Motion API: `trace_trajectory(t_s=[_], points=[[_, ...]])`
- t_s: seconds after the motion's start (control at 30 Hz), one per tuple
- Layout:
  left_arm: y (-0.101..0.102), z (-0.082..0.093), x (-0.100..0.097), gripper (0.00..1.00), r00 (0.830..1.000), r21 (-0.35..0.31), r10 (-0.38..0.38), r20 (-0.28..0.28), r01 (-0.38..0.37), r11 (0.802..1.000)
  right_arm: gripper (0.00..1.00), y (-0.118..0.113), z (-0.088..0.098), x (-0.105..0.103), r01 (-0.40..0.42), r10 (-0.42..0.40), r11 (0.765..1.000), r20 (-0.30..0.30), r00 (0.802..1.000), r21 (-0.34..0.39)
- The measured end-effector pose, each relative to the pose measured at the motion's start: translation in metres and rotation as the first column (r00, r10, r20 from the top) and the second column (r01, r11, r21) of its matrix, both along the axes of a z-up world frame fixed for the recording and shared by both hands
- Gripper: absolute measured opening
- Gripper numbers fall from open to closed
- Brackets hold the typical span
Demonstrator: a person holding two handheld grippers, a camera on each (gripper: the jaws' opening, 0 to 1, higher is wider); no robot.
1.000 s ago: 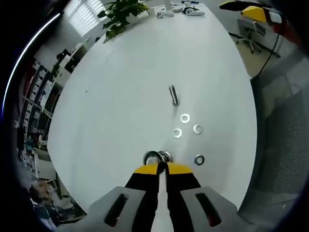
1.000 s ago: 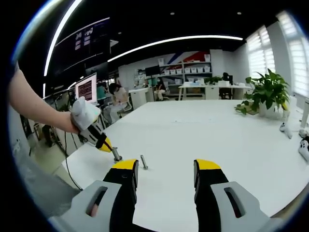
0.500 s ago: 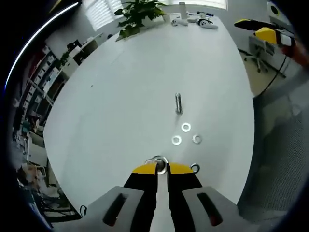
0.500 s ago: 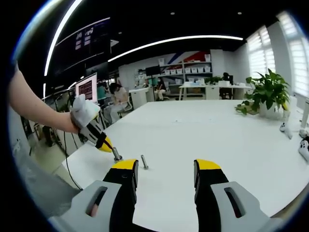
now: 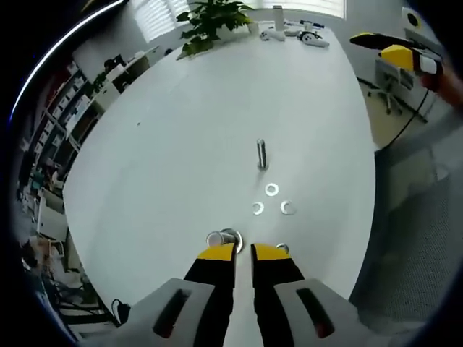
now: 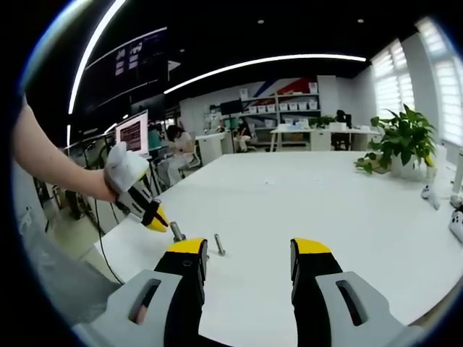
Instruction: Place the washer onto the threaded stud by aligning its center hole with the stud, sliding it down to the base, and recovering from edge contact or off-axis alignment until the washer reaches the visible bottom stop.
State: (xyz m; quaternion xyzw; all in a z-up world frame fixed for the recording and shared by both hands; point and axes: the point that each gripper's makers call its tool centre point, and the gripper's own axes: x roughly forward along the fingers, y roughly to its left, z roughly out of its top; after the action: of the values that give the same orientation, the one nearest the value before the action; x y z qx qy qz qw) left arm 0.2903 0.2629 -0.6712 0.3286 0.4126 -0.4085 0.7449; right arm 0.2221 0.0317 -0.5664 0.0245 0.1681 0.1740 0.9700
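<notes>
Washer (image 5: 231, 236) on the near stud (image 5: 215, 238), just past the tips of the left claw (image 5: 243, 251). Hard to tell from here whether flat at the bottom or a bit tilted on the threads. Left claw only a little apart, with nothing between its tips. Right claw (image 6: 249, 260) wide apart and holding nothing, well back over the white table (image 6: 325, 195).

Far stud (image 5: 261, 154) upright farther along the table, with loose washers (image 5: 271, 189) lying flat between the two studs.

Things to watch for:
- Could stay stuck halfway, from a tilt on the threads. Needs a look at the bottom stop before calling it done.
- Could bump the near stud and knock it over, from the left claw being so close on the way out.
- Could push a loose washer off the nearby table edge with a careless sweep.
</notes>
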Motion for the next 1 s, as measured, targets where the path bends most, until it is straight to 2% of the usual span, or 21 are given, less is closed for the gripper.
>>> trace_trajectory(t_s=[0.4, 0.6, 0.8, 0.9, 1.0], points=[[-0.010, -0.010, -0.028, 0.06, 0.998, -0.015, 0.026, -0.050, -0.027, 1.000, 0.49, 0.006, 0.006, -0.001, -0.020, 0.020, 1.000, 0.020, 1.000, 0.017], [-0.006, -0.034, -0.035, 0.06, 0.994, -0.057, 0.057, -0.096, -0.063, 0.996, 0.51, 0.005, 0.005, 0.001, -0.016, 0.016, 1.000, 0.019, 1.000, 0.009], [-0.012, -0.063, -0.043, 0.06, 0.991, -0.039, 0.006, -0.131, -0.011, 0.999, 0.52, -0.002, -0.003, 0.000, 0.000, 0.000, 1.000, 0.000, 1.000, -0.028], [-0.016, -0.070, -0.040, 0.06, 0.990, -0.047, -0.013, -0.139, 0.007, 0.999, 0.53, -0.003, -0.012, 0.000, 0.001, -0.002, 0.999, -0.029, 1.000, -0.053], [-0.017, -0.072, -0.036, 0.03, 0.990, -0.046, -0.042, -0.134, 0.036, 0.998, 0.53, -0.001, -0.009, 0.000, 0.002, -0.003, 0.997, -0.014, 1.000, -0.075]])
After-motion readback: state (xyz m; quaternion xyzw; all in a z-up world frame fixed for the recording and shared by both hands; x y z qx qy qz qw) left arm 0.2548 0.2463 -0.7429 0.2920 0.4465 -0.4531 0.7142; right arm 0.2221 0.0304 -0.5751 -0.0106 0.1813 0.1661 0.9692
